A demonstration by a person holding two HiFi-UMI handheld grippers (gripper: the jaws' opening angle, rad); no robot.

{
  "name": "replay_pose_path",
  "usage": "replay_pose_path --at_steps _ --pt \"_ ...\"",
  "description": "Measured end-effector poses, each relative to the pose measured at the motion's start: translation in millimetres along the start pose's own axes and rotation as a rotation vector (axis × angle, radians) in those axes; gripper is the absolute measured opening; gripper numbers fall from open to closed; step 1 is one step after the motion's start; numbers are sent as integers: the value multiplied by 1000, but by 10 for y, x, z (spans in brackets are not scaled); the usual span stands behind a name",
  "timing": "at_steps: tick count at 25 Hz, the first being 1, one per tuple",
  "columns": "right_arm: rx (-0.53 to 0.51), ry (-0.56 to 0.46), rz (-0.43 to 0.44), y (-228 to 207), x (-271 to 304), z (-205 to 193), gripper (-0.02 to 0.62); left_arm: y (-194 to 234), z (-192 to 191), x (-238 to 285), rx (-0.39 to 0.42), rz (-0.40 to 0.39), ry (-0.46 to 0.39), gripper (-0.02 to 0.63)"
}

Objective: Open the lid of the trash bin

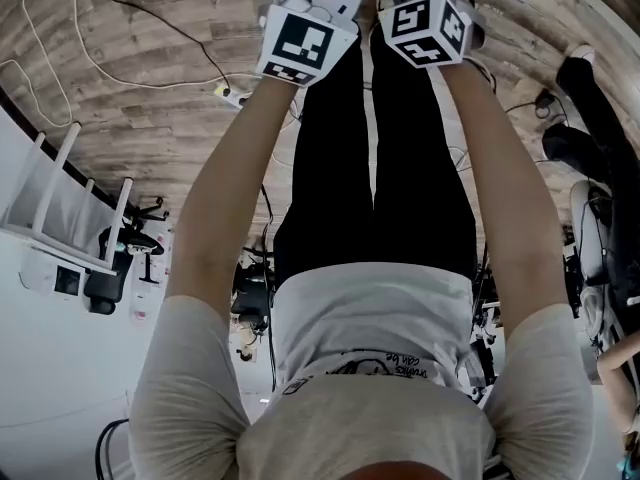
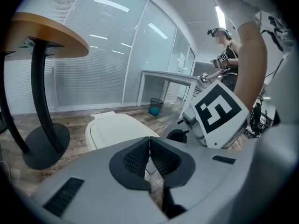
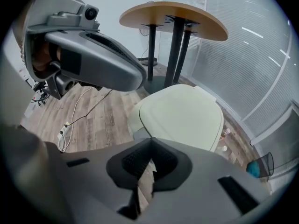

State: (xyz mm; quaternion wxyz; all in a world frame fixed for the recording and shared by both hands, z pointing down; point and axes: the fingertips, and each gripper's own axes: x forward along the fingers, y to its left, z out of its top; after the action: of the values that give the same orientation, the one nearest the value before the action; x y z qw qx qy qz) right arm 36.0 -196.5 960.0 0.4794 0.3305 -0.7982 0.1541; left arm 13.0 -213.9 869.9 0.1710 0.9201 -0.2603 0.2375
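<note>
The trash bin's white lid (image 2: 119, 127) lies shut and flat, low on the wooden floor just beyond my left gripper (image 2: 149, 154), whose dark ribbed pads are shut with nothing between them. In the right gripper view the same lid (image 3: 182, 115) lies ahead of and below my right gripper (image 3: 150, 164), also shut and empty. Neither gripper touches the bin. In the head view only the two marker cubes, left (image 1: 303, 40) and right (image 1: 430, 25), show at the end of my arms; the bin is hidden there.
A round wooden table (image 3: 174, 18) on a dark pedestal stands just behind the bin. A cable and power strip (image 3: 64, 130) lie on the floor. A small teal basket (image 2: 156, 106) sits under a white desk (image 2: 170, 77). Another person (image 2: 226, 55) stands far off.
</note>
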Motion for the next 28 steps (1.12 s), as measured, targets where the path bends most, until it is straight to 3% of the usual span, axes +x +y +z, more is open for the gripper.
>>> replay_pose_path --at_steps 16,21,28 --pt "-115 68 -77 82 109 -84 2 -77 -100 -78 2 -7 6 20" --pt "-46 93 -49 0 52 -24 8 -64 -2 -192 14 2 4 20" --pt "-35 48 -64 -152 -283 165 8 -111 302 -319 15 18 -15 20"
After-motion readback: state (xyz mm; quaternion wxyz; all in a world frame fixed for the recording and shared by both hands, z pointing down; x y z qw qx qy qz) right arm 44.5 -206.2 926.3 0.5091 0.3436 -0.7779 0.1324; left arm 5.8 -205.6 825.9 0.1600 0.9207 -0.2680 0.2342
